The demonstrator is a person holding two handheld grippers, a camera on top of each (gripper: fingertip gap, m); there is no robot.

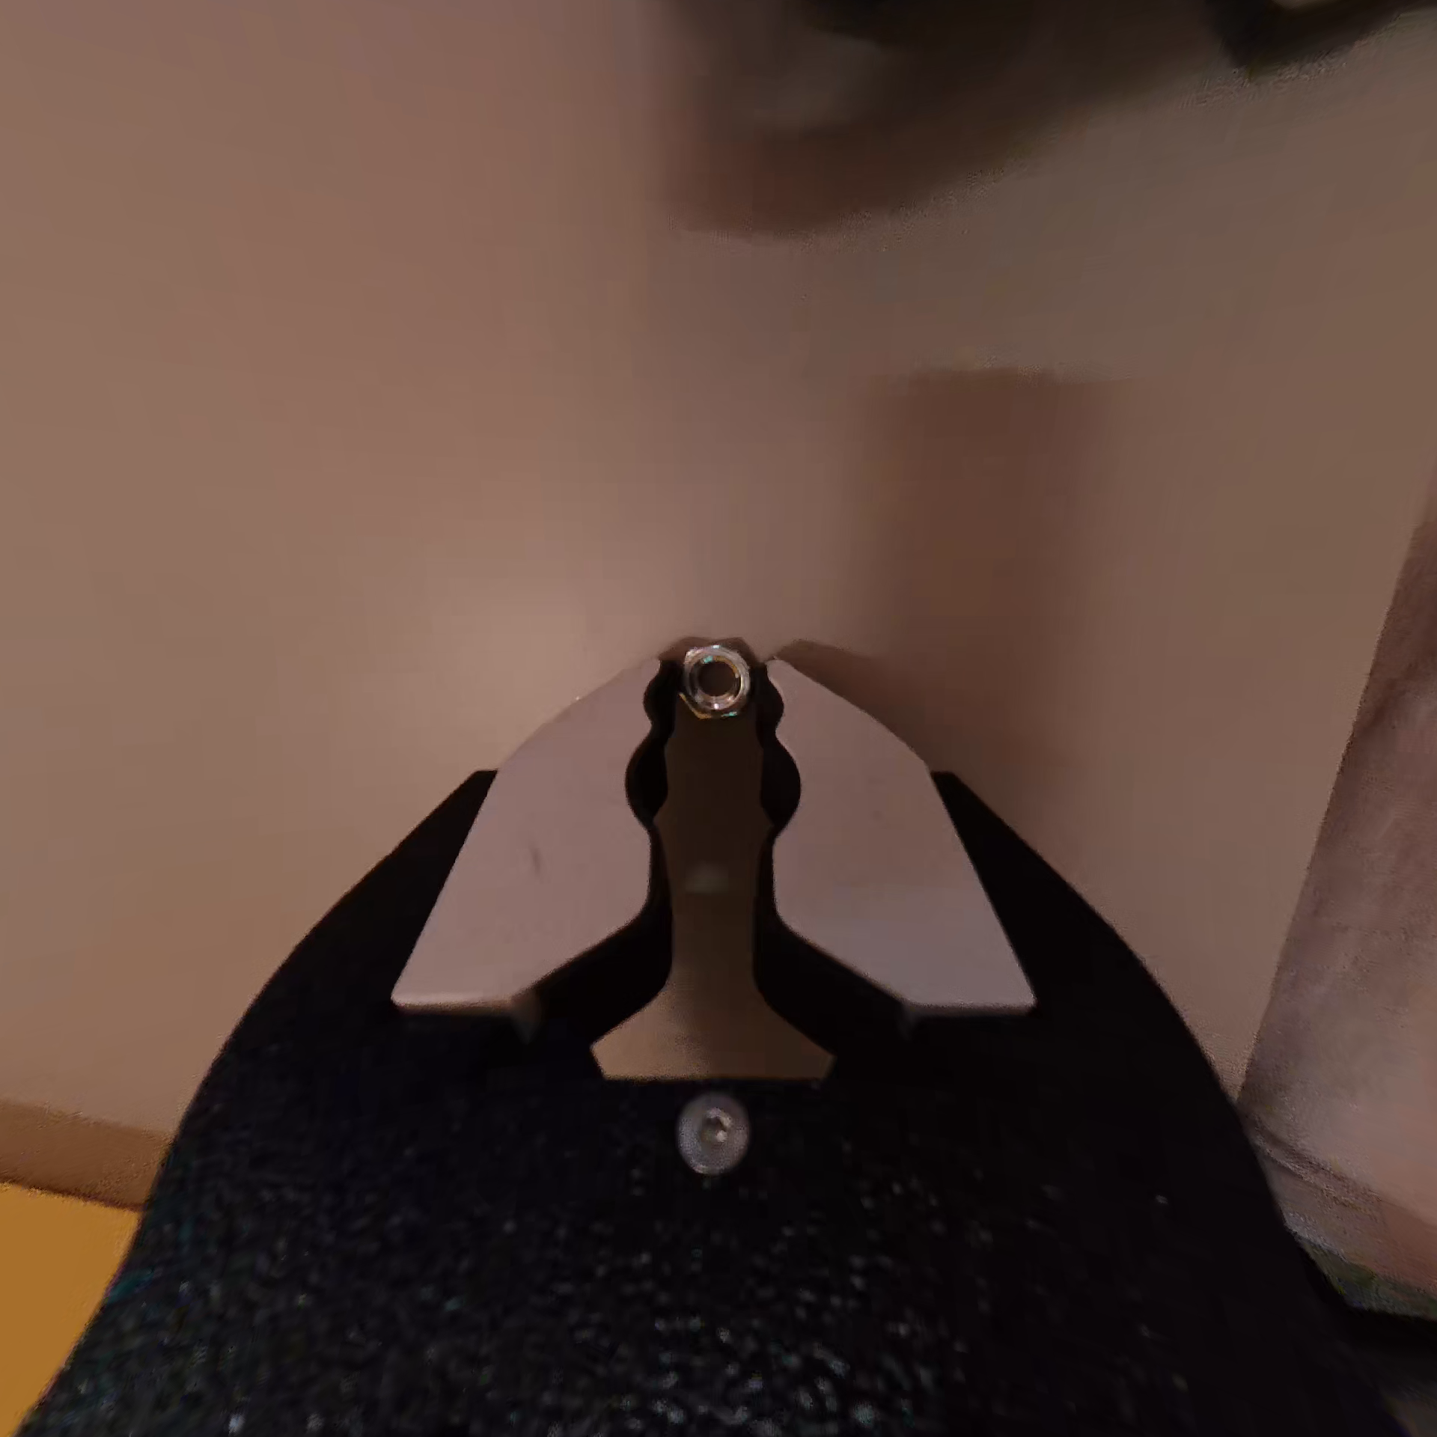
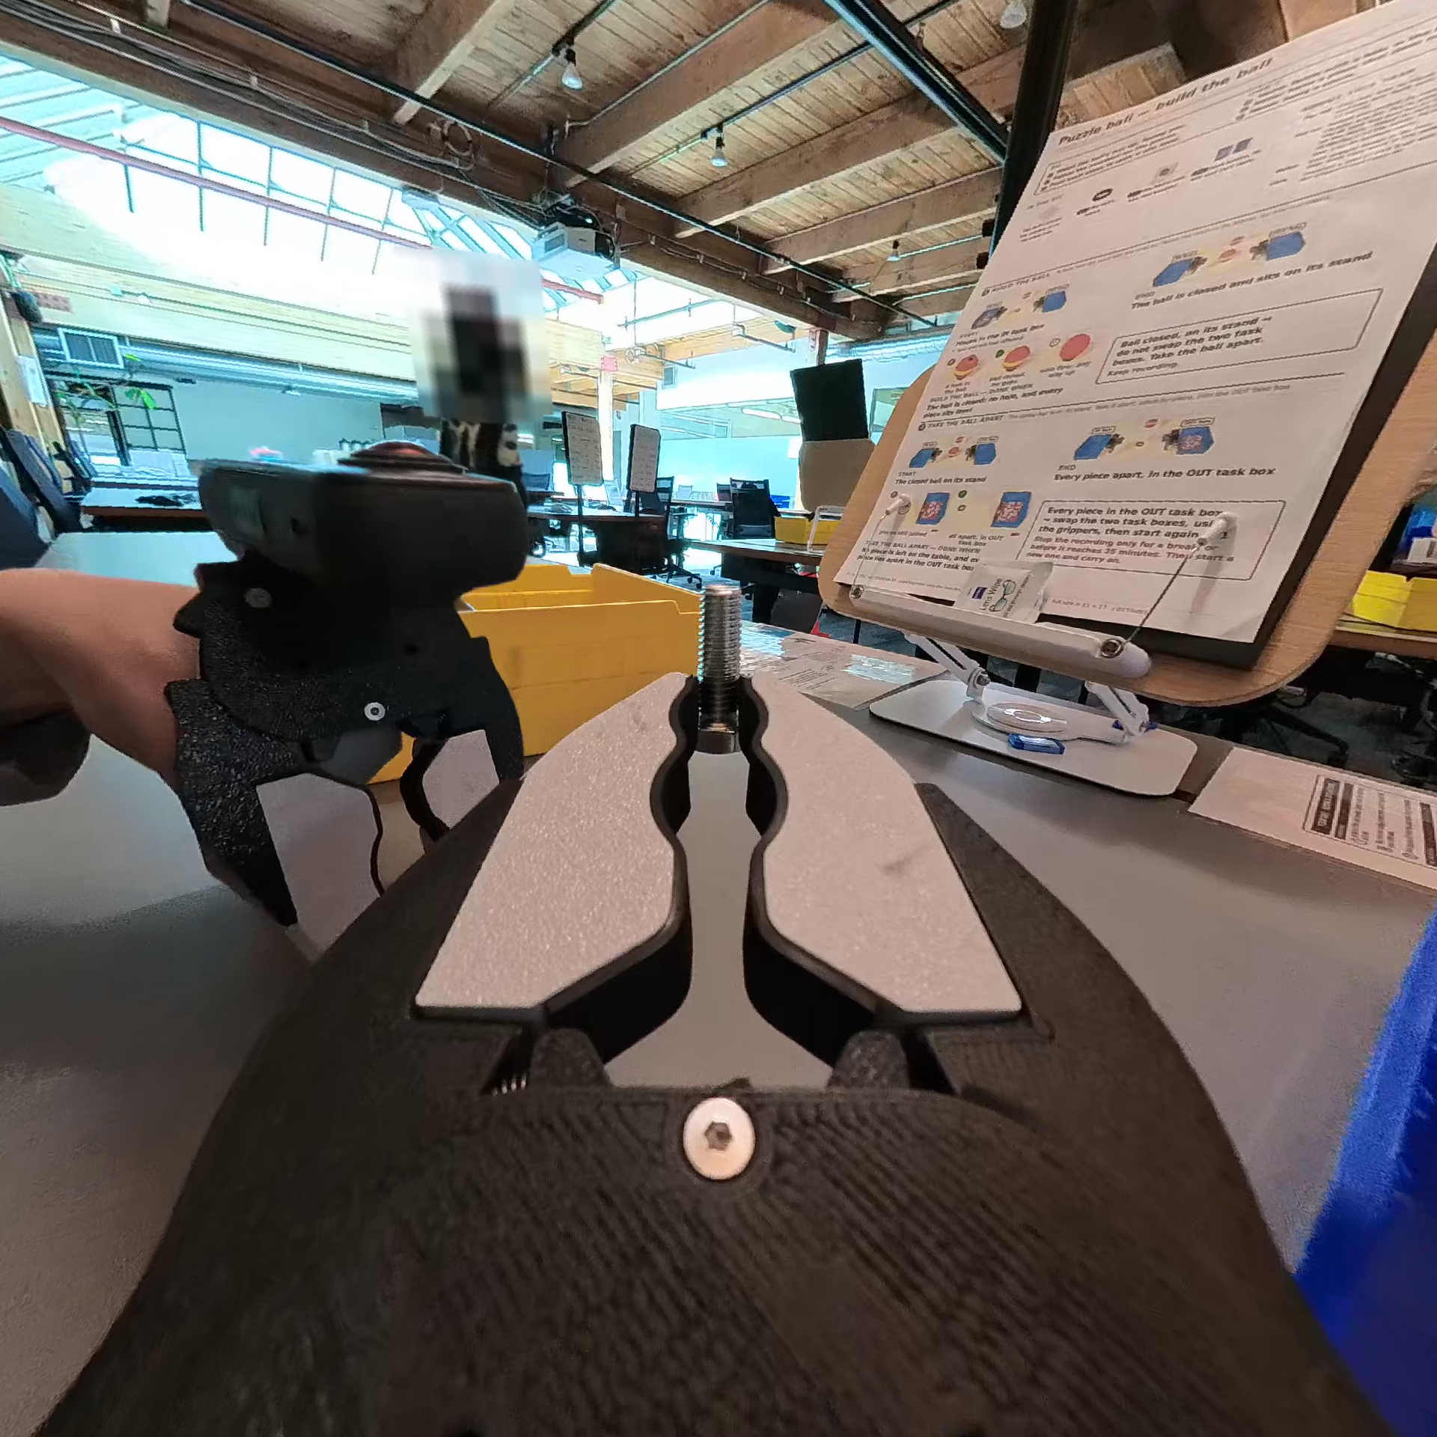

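In the left wrist view my left gripper (image 1: 714, 684) points down at a blurred tan surface (image 1: 389, 466). It is shut on a small shiny hex nut (image 1: 714, 688) held at the fingertips, with the nut's hole facing the camera. In the right wrist view my right gripper (image 2: 719, 700) is shut on a steel bolt (image 2: 721, 638). It grips the bolt just above the head, and the threaded shank stands upright above the pads. The left gripper's black body (image 2: 334, 661) shows there to the left of the bolt, held by a hand (image 2: 85, 645). The nut is not visible in that view.
A yellow bin (image 2: 591, 630) stands behind the bolt on the grey table (image 2: 1089, 933). A wooden stand with a printed sheet (image 2: 1127, 389) is at the right, with loose papers (image 2: 1361, 824) beside it. A blue bin (image 2: 1384, 1166) is at the right edge. About 15 centimeters separates my left fingertips from my right.
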